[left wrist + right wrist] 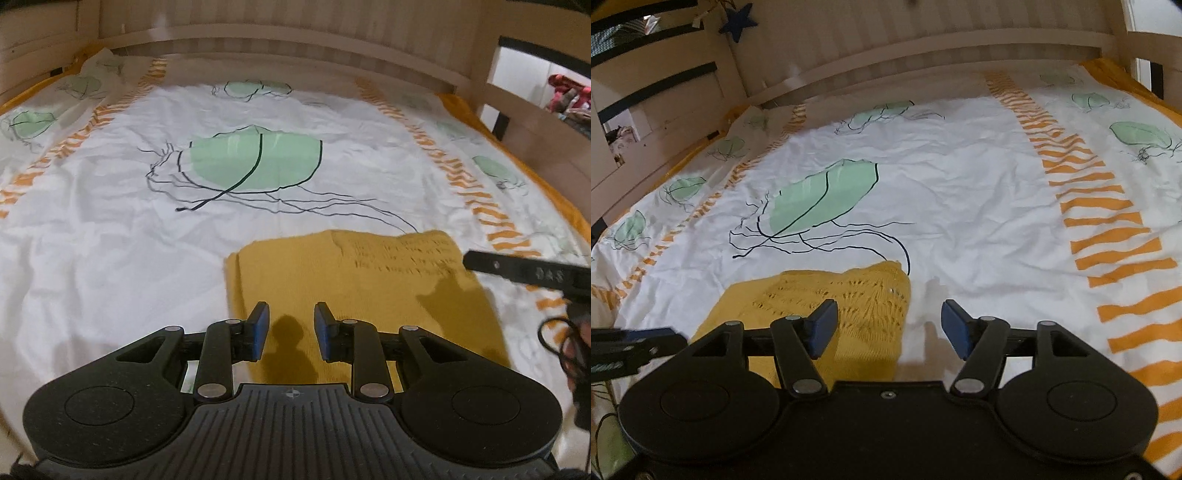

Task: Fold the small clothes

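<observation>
Garment: folded yellow knit (pixel 354 295) flat on near bedsheet (pixel 110 240).
Left gripper (pixel 291 332): jaws apart, nothing grasped, apparently above knit.
Right gripper (pixel 890 328): released, straddling knit's right edge.
Free room: sheet far and left.

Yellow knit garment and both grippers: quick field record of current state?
surface: bed sheet, white with green leaf prints and orange stripes
garment: yellow knit garment, lying flat, folded
left gripper: open, above the garment, nothing held
right gripper: open, over the garment's right edge, nothing held
backdrop: wooden bed frame
</observation>
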### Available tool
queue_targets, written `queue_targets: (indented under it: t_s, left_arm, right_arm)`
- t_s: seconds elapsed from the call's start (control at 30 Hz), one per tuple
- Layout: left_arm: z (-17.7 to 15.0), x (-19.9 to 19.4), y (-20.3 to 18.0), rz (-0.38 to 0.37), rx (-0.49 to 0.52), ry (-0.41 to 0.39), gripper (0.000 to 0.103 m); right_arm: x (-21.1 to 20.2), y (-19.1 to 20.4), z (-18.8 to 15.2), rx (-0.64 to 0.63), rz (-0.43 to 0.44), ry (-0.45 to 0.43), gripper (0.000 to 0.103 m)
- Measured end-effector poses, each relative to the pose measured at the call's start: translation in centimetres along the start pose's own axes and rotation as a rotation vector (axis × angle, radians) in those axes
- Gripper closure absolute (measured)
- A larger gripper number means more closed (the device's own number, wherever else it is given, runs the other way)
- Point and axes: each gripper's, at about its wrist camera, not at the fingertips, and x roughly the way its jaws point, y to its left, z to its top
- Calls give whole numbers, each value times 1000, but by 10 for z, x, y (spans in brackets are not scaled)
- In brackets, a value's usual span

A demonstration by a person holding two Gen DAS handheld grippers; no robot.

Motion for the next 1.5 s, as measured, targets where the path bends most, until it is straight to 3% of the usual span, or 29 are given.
queue_targets:
  t_s: [0.13,0.2,0.27,0.57,0.8,0.9,0.97,1.03,1.33,1.5]
  left_arm:
    - [8,29,0,31,-9,37,77]
    - [8,46,1,52,-14,85,77]
    - [7,56,2,61,-18,98,76]
    - [9,56,-7,99,50,69,74]
    - [7,28,6,100,-22,52,73]
    - [4,11,10,124,-37,25,55]
    - [3,1,11,128,-35,9,35]
    - [2,-9,11,128,-36,-4,28]
    - [-10,-49,2,145,-17,-39,27]
    - [-26,-66,-3,118,-7,-15,27]
  right_arm:
    - [17,-3,-2,-5,-35,40,36]
    - [25,-8,-5,3,-58,59,31]
    - [33,-14,-8,7,-86,78,19]
    - [37,-24,-11,40,-85,78,10]
    - [11,-20,-6,70,-68,6,2]
    - [-5,-14,-5,51,-89,-38,0]
    - [-13,-12,-5,37,-96,-48,0]
    - [-18,-9,-5,29,-104,-32,0]
    - [-61,17,-15,60,-64,-24,0]
    - [-85,31,-32,96,-69,5,0]
